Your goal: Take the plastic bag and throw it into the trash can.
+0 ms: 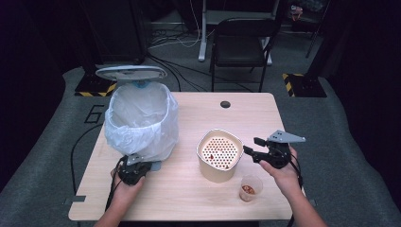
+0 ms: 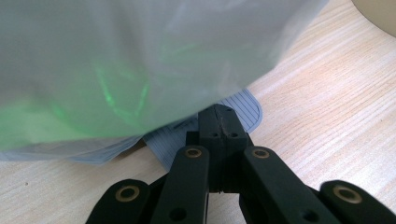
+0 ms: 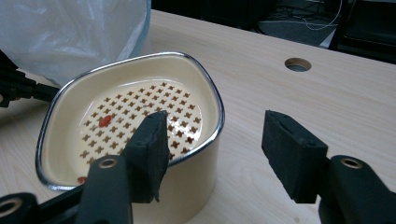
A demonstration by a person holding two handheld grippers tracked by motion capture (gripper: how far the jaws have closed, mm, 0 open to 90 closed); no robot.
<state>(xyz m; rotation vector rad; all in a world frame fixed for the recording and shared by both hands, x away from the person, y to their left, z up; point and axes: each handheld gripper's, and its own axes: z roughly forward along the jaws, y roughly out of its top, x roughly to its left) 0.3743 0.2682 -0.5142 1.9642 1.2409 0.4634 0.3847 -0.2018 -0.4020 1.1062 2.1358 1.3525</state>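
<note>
Our left tongs sit clenched on the grey pedal at the foot of the bagged bin, likely pressing it so the lid stays up. Our right tongs are released, nothing between them, just beside the rim of the cream strainer tub mid-counter; a few red bits lie on its perforated insert. A small cup stands near our right hand, apart from the tub. Our guess: grab the rim next, tip into the bin.
</note>
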